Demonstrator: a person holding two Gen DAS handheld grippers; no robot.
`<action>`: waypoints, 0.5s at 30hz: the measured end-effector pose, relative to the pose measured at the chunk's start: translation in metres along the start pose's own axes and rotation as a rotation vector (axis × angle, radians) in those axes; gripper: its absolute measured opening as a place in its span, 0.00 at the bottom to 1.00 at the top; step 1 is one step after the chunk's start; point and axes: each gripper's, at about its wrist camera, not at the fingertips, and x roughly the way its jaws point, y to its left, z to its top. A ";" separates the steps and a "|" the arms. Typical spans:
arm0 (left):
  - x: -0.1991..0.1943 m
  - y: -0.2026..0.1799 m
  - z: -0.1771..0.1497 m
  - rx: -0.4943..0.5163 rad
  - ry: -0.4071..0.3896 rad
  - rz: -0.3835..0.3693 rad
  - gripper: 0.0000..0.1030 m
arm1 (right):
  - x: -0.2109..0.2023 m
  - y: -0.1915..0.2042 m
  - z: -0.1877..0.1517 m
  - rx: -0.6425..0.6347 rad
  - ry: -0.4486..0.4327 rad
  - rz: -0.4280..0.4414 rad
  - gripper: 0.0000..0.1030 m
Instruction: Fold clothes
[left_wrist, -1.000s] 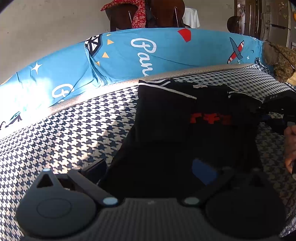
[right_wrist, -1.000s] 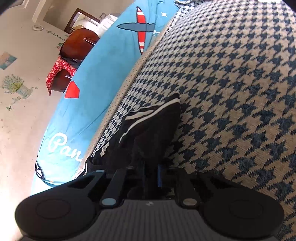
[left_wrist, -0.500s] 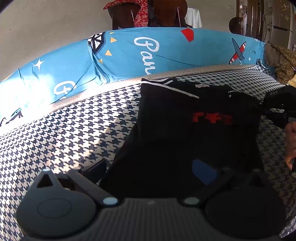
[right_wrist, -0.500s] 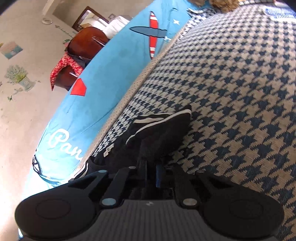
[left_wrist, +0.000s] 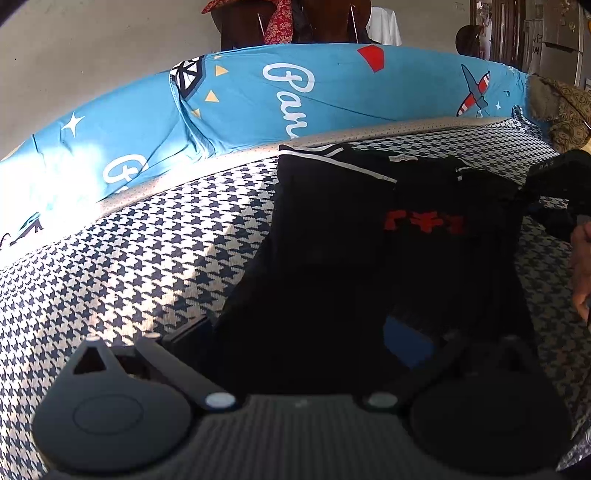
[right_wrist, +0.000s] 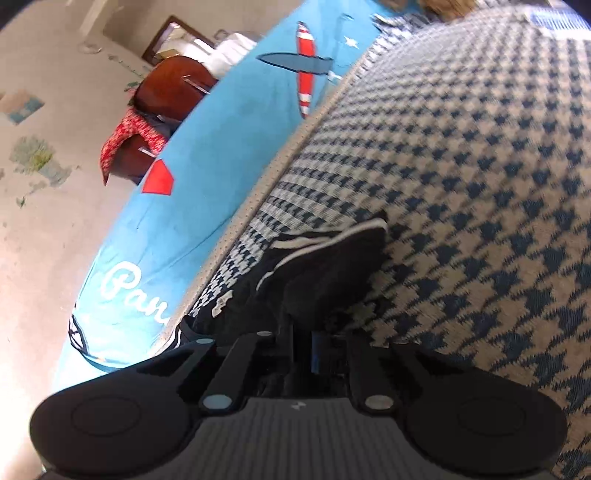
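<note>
Black shirt (left_wrist: 351, 258) lies flat on the houndstooth mattress (left_wrist: 129, 266), collar end toward the far edge, where the blue pillow (left_wrist: 258, 103) runs along it. Left sleeve already folded in; white stripe shows along its edge.

Step in hand, as we judge it: bringing the right sleeve (right_wrist: 332, 258) inward across the body. To do it well, we carry the sleeve low and level, lay its edge parallel to the folded left side, and let go only once the cloth rests flat, so no crease bunches near the collar.

Right claw (right_wrist: 303, 347): narrow, fingers pinched on the striped sleeve, cloth bunched between them just above the mattress.

Left claw (left_wrist: 295, 343): spread wide, near hem of the shirt lying between the fingers; we can't tell whether either finger presses the cloth. Blue pad visible on the right-hand finger (left_wrist: 406, 343).

A hand (left_wrist: 581, 266) shows at the right edge of the left view.
</note>
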 end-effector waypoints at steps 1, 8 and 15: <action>0.000 0.001 0.000 -0.004 0.002 -0.001 1.00 | -0.001 0.006 -0.001 -0.031 -0.011 -0.005 0.10; -0.001 0.008 -0.003 -0.023 0.004 -0.002 1.00 | 0.003 0.044 -0.008 -0.169 -0.051 -0.035 0.09; 0.000 0.022 -0.007 -0.057 0.013 0.003 1.00 | 0.013 0.085 -0.023 -0.298 -0.076 -0.047 0.09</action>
